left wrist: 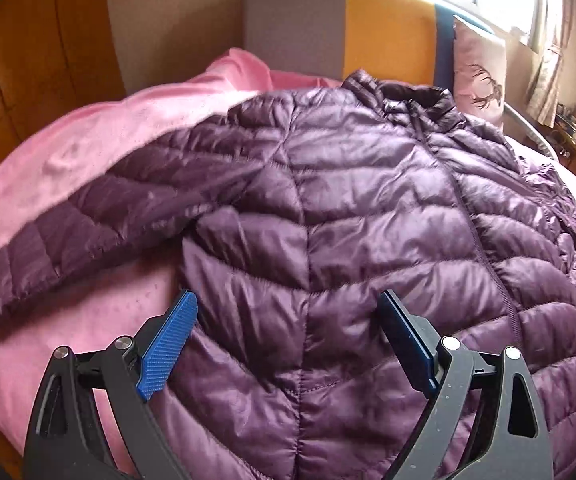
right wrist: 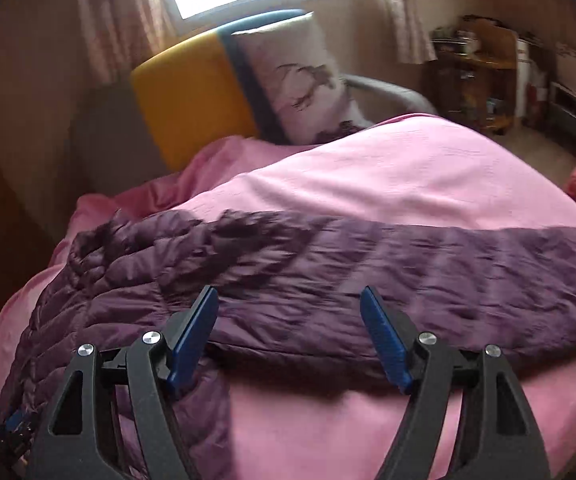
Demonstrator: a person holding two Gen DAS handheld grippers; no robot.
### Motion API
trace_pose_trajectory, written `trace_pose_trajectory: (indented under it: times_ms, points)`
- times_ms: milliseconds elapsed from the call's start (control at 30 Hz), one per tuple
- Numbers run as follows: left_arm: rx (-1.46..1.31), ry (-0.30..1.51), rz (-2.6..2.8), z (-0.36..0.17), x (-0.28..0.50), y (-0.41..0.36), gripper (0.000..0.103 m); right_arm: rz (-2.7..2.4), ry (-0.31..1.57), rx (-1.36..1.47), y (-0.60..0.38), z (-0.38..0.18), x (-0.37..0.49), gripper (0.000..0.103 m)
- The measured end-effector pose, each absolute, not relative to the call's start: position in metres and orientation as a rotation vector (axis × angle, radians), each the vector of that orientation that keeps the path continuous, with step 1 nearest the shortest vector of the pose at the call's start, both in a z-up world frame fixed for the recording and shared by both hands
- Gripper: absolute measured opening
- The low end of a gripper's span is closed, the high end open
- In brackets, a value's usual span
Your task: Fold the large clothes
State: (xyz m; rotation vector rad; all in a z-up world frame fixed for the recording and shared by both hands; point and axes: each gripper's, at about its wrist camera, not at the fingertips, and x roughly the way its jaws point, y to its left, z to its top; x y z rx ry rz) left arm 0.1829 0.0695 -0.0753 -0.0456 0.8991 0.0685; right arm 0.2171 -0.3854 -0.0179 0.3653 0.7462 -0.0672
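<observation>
A purple quilted down jacket (left wrist: 348, 208) lies front up, zip closed, spread on a bed covered by a pink bedspread (left wrist: 87, 152); its collar points toward the yellow-and-grey headboard (left wrist: 384, 28) and a printed pillow (left wrist: 480, 68); one sleeve (left wrist: 67, 236) extends sideways across the bedspread in the left wrist view, and the other sleeve (right wrist: 428, 276) lies stretched out flat in the right wrist view, which is blurred; neither sleeve appears folded over the body, so the folding is judged to be at its start, with the garment laid out and both sleeve folds and the body folds left to do; the left hand-held gripper (left wrist: 290, 312) hangs above the jacket's lower front with its jaws apart and nothing between them; the right hand-held gripper (right wrist: 290, 308) stands over the near edge of the outstretched sleeve, jaws likewise spread wide and holding nothing, the pads clear of the fabric.
</observation>
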Motion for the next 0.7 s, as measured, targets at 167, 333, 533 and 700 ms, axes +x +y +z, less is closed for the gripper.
trace_pose_trajectory:
  times_ms: [167,333,533,700]
  points:
    - [-0.099,0.925,0.063,-0.092,0.181,0.075,0.092,-0.009,0.842,0.331,-0.339,-0.048,0.303,0.072]
    - [-0.126,0.92,0.059,-0.096,0.179,0.078,0.094,-0.201,0.949,0.291,-0.357,-0.094,0.337,0.067]
    - [-0.137,0.917,0.057,-0.098,0.178,0.079,0.097,-0.308,0.906,0.256,-0.388,-0.098,0.325,0.066]
    - [-0.136,0.916,0.055,-0.098,0.179,0.079,0.098,-0.329,0.842,0.338,-0.415,-0.078,0.294,0.069]
